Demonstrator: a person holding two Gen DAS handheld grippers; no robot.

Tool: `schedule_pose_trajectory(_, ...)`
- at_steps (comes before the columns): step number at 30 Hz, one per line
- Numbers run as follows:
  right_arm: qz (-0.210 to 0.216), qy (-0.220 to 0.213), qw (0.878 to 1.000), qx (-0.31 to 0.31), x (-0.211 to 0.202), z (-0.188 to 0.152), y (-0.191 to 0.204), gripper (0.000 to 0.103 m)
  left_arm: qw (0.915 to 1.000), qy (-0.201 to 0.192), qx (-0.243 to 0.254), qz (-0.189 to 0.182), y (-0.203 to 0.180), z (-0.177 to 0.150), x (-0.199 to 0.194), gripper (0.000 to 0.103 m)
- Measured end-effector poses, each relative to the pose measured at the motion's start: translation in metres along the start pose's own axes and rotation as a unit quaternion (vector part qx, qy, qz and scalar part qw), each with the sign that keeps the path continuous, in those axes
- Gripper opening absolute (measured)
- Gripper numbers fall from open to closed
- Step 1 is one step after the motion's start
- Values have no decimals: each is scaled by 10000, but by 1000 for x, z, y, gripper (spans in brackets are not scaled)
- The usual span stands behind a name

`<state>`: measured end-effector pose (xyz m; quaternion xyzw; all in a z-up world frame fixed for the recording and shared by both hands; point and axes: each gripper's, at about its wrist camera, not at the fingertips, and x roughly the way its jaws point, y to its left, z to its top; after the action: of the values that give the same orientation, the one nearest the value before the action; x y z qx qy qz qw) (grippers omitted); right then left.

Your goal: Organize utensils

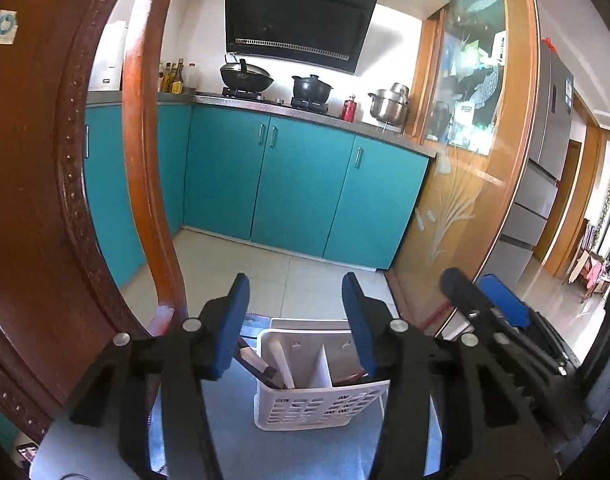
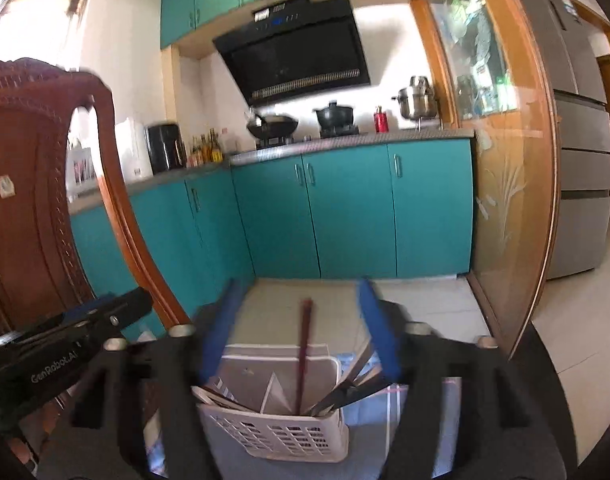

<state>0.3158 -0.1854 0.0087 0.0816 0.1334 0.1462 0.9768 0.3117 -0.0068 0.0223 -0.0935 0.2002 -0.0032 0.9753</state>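
Bright daylight fills both fisheye views, bowing straight lines near the edges. The right wrist view is motion-blurred; a window (image 2: 37,28) glares white.

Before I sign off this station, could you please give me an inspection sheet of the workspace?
Surface: grey-blue tabletop.
Job's things: white slotted utensil basket with a divider; dark chopsticks upright in it, other utensils leaning inside.
Clutter: nothing seen.
Grippers: left gripper and right gripper both have open jaws, nothing held, aimed at the basket.
Cables: nothing seen.
Surroundings: wooden chair, teal cabinets, stove with wok, fridge.
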Motion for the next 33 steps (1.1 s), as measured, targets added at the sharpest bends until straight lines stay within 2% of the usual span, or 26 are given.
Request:
schedule_pose_trajectory(1, 3, -38, 10000, 3, -4, 2, 0, 64, 10000, -24, 23, 8, 1, 0, -3, 53)
schedule_pose_trajectory(4, -58, -311, 9995, -61, -21, 9, 1, 75, 9998, -169, 76, 102, 3, 0, -12, 65)
schedule_pose_trajectory(11, -435, -916, 9942, -369, -61, 16, 5, 94, 9952, -584, 623, 476, -11, -6, -32, 88)
schedule_pose_trajectory(14, -552, -1037, 9916, -537, -79, 16, 8, 99, 9909, -815, 842, 660, -17, -12, -42, 93)
schedule_pose_trajectory(19, -844, -1119, 9851, -1001, -122, -9, 2, 100, 9887, -844, 1074, 625, -20, -24, -68, 96)
schedule_pose_trajectory(21, -1055, -912, 9845, -1060, -137, -29, -6, 100, 9877, -859, 1156, 610, -20, -35, -88, 99)
schedule_pose_trajectory(23, -1249, -517, 9859, -985, -153, -52, -16, 100, 9869, -854, 1189, 685, -19, -52, -115, 99)
schedule_pose_trajectory(27, -1406, -48, 9891, -436, -200, -95, -31, 100, 9911, -684, 966, 603, -14, -88, -164, 99)
schedule_pose_trajectory(31, -1323, 294, 9904, -262, -232, -109, -26, 100, 9958, -371, 741, 397, -9, -123, -199, 99)
schedule_pose_trajectory(33, -1355, 343, 9896, -328, -247, -111, -20, 100, 9955, -156, 876, 341, -10, -140, -214, 99)
